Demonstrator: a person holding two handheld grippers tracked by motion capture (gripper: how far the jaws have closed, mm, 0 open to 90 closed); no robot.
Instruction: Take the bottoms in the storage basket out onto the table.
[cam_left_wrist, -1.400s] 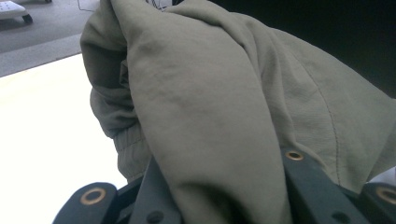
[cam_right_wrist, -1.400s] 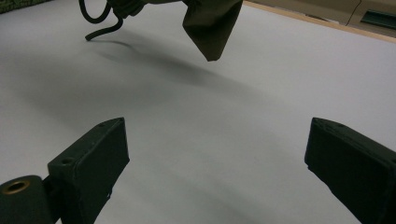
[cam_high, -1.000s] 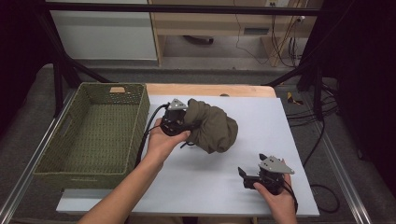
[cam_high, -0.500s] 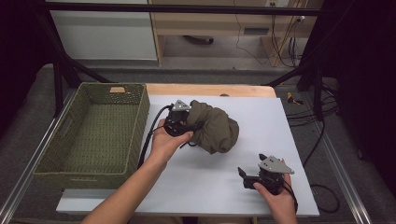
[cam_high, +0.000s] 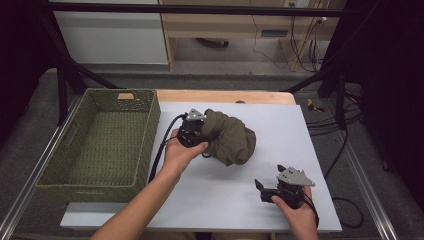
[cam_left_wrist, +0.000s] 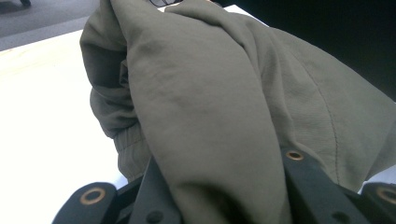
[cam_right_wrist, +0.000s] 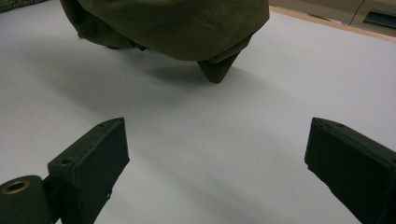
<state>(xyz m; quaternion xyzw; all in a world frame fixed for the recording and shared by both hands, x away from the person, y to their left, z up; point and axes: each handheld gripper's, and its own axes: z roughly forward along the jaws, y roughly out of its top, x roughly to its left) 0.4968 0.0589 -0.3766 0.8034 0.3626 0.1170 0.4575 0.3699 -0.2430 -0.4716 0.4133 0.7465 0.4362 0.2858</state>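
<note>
Leftmost, grey carpet-like floor runs beside the table w/ a metal rail along the edge, and a black frame leg rises at far left. Next comes a green woven basket (cam_high: 100, 145), rectangular, sitting on the left part of the table, its right wall just beside the white sheet (cam_high: 235, 205) that covers most of the tabletop. A strip of bare wood tabletop (cam_high: 225, 96) shows at the far edge beyond the sheet.

Centre: the left gripper (cam_high: 192, 132), held in the person's left hand (cam_high: 177, 155), has its claw clamped on a bunched olive-green garment (cam_high: 232, 140). In the left gripper view the fabric (cam_left_wrist: 210, 107) fills the space between the two black jaws and drapes over them, w/ an elastic cuff hanging at the left. The garment sits mid-table, a bit toward the far side, to the right of the basket and apart from it. From the right gripper view, its lower edge (cam_right_wrist: 187, 32) hangs w/ a shadow on the sheet below; whether it touches the sheet I can't tell.

Right & near: the right gripper (cam_high: 272, 190) rests low at the sheet's near-right area, well apart from the garment, claw spread wide w/ bare sheet between the jaws.

Far side of the room: a pale cabinet panel at left, a wooden bench w/ cables behind, dark at far right.
</note>
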